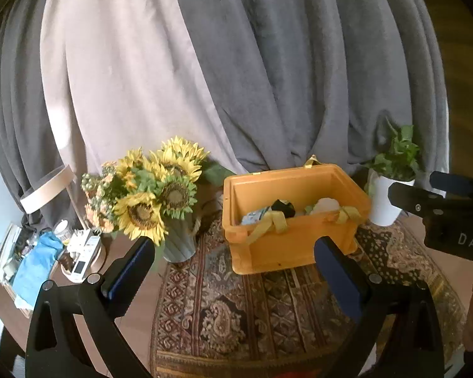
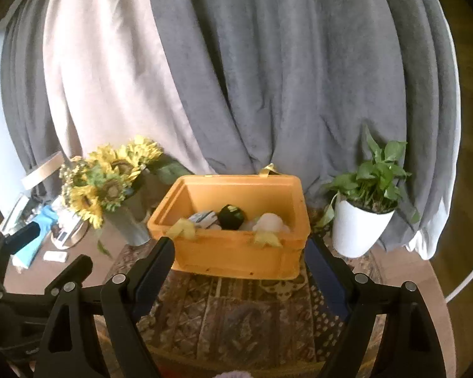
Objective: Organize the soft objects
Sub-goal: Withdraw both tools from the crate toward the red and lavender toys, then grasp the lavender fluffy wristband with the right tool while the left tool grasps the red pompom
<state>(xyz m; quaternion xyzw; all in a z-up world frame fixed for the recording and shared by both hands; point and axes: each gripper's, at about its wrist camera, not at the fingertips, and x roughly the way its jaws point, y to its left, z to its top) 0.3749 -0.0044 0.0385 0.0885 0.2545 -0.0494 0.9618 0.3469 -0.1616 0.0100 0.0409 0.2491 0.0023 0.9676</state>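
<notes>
sunflowers (image 1: 154, 189) at rug's (image 1: 236, 308) back-left edge. orange bin (image 1: 294, 239) mid-rug near back edge, soft toys (image 2: 233, 217) inside. plant pot (image 2: 359, 230) at back-right. left gripper (image 1: 235, 252) spread, holding nothing; right gripper (image 2: 239, 258) spread, holding nothing, both short of bin.

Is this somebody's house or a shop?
Probably a house, a living room perhaps: gray curtains hang behind a table with a patterned rug, sunflowers in a vase and a potted plant.
</notes>
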